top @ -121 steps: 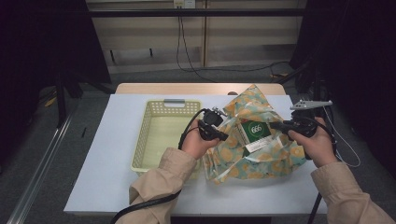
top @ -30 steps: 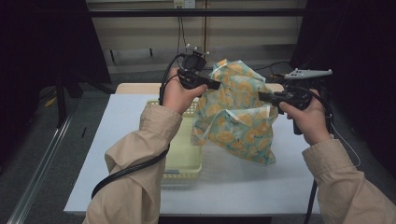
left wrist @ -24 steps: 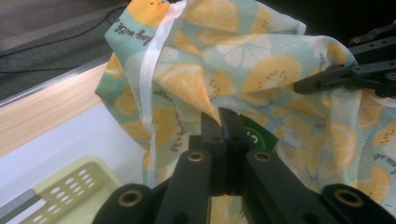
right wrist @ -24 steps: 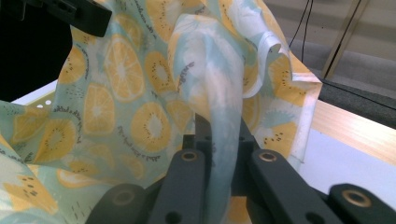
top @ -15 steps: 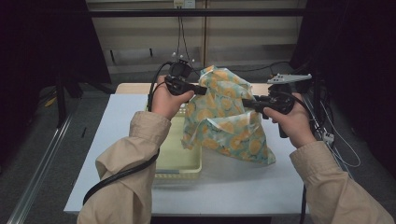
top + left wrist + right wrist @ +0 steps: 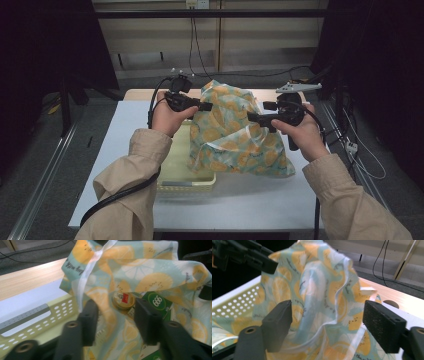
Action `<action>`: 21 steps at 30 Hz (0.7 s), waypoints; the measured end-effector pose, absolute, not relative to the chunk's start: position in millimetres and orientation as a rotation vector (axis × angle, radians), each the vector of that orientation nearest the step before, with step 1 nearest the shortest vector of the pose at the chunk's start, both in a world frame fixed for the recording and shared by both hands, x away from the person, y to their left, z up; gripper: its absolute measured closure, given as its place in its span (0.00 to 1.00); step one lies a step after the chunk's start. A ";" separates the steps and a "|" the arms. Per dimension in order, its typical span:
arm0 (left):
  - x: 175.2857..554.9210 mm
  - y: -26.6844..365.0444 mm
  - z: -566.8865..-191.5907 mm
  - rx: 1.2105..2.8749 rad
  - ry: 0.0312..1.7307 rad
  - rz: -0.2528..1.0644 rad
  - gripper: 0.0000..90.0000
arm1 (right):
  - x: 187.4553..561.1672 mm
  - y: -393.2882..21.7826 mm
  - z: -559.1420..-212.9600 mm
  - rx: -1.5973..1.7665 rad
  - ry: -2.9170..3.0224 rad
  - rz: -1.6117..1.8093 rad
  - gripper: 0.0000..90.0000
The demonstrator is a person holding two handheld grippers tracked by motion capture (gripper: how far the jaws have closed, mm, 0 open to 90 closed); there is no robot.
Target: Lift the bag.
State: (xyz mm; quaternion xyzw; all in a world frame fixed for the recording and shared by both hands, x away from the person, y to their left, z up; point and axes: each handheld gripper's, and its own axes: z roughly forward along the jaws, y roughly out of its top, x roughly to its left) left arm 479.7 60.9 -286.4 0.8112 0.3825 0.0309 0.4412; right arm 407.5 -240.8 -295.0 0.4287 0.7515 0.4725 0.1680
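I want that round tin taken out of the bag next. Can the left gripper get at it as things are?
Probably yes: the left gripper has just been opening, and the round tin lies uncovered ahead inside the fruit-print bag.

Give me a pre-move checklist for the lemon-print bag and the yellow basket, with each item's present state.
1. Left gripper released from the lemon-print fabric bag: ok, its jaws have just been opening and stand apart with cloth between them.
2. Right gripper released: ok, jaws have just opened, wide apart around the cloth.
3. Bag set down: ok, its bottom rests on the white table.
4. Bag inside the perforated yellow plastic basket: not ok, it lies partly over the basket's edge.
5. Contents still inside, the round tin and green carton: ok.
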 end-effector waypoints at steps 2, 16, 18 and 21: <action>478.4 60.2 -286.1 2.021 0.969 0.076 0.38 | 407.3 -239.3 -293.4 1.226 2.123 1.343 0.19; 469.6 68.5 -288.9 2.032 0.931 0.087 0.12 | 400.7 -249.8 -283.5 1.230 2.104 1.337 0.16; 467.6 71.1 -289.3 2.030 0.916 0.086 0.11 | 399.3 -253.6 -283.5 1.232 2.102 1.337 0.16; 464.7 75.6 -289.2 2.030 0.911 0.091 0.09 | 397.0 -260.7 -285.6 1.241 2.091 1.344 0.16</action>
